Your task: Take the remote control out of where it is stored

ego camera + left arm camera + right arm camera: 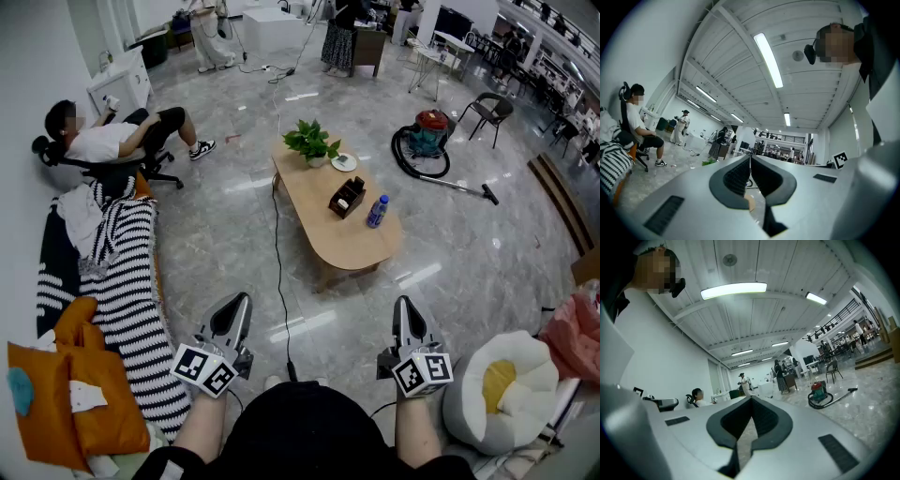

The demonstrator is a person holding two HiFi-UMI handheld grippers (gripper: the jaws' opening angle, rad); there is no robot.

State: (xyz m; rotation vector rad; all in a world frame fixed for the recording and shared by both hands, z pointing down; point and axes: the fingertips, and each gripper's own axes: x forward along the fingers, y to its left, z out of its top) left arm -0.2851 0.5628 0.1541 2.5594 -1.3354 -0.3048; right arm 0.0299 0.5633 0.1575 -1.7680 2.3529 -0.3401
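Bottle (377, 211) label's too small to read; the only print is the square markers on the cubes. Left gripper (240, 302) and right gripper (403, 304) are both pinched closed, empty; the remote control (345, 198) sits in the black box (338, 210) on the coffee table (347, 246), well ahead.

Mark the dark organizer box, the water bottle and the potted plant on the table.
dark organizer box (344, 200): head view, its side wall.
water bottle (377, 213): head view, blue body.
potted plant (311, 141): head view, leaves.
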